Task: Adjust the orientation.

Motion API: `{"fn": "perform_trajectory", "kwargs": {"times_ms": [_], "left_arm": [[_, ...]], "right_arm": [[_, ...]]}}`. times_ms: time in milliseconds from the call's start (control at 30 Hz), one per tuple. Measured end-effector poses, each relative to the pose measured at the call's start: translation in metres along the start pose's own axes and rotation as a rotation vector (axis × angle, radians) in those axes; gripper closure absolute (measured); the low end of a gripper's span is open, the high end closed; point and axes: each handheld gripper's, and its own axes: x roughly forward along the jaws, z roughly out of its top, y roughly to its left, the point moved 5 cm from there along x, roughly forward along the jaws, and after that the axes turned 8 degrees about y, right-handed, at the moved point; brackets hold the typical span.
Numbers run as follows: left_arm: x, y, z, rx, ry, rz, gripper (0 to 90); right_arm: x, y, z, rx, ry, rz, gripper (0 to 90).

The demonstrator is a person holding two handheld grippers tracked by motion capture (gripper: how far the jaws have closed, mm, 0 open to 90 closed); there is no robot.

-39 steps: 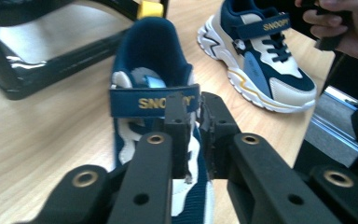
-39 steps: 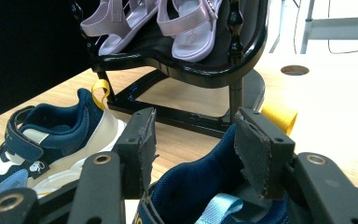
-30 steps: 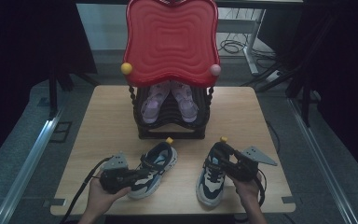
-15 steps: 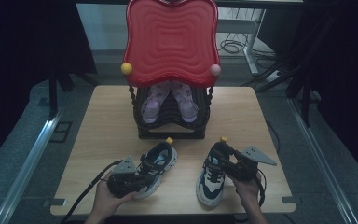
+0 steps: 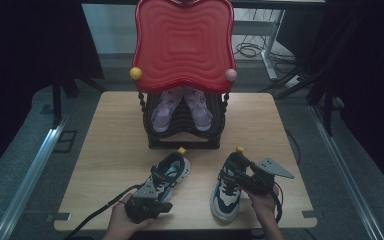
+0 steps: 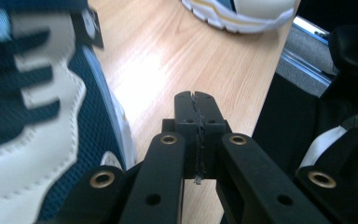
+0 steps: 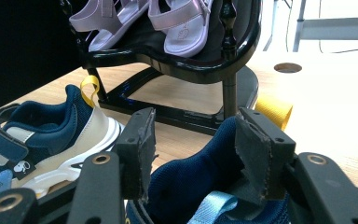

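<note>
Two navy-and-white sneakers lie on the wooden table (image 5: 105, 165). My left gripper (image 5: 164, 205) sits low by the toe of the left sneaker (image 5: 172, 170), beside it and not holding it. In the left gripper view the gripper (image 6: 196, 100) has its jaws pressed together with nothing between them, and the left sneaker (image 6: 37, 116) lies along its left side. My right gripper (image 5: 234, 163) is at the heel of the right sneaker (image 5: 225, 200). In the right gripper view the gripper (image 7: 193, 144) has its pads (image 7: 256, 158) clamped on the navy heel collar of the right sneaker (image 7: 191, 186).
A black shoe rack (image 5: 180, 142) with a red top (image 5: 182, 40) stands at the table's far middle. It holds a pair of purple sandals (image 5: 162, 112). The table's near edge (image 5: 190, 226) is close below both hands. Cables trail off the front left.
My left gripper has come down and shifted right toward the near edge, ending beside the left sneaker's toe. The right gripper and its sneaker have stayed put.
</note>
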Motion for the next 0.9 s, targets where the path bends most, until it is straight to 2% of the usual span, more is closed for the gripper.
{"fn": "perform_trajectory", "kwargs": {"times_ms": [167,333,433,667,900], "left_arm": [[-0.001,0.005,-0.005,-0.007,0.019,0.033,89.3],[-0.004,0.012,-0.010,-0.033,0.021,0.046,89.1],[-0.008,0.018,-0.014,-0.051,0.015,0.039,89.3],[-0.011,0.024,-0.018,-0.065,0.020,0.036,89.5],[-0.017,0.037,-0.024,-0.089,0.024,0.050,89.3]], "right_arm": [[-0.001,0.001,0.001,-0.003,-0.007,0.000,47.9],[-0.001,0.000,0.000,-0.005,-0.006,-0.002,47.9],[-0.001,0.001,0.000,-0.002,-0.005,-0.002,47.9],[0.000,0.000,0.000,0.000,-0.004,-0.004,47.9],[-0.001,-0.002,0.000,0.004,-0.007,-0.009,47.9]]}}
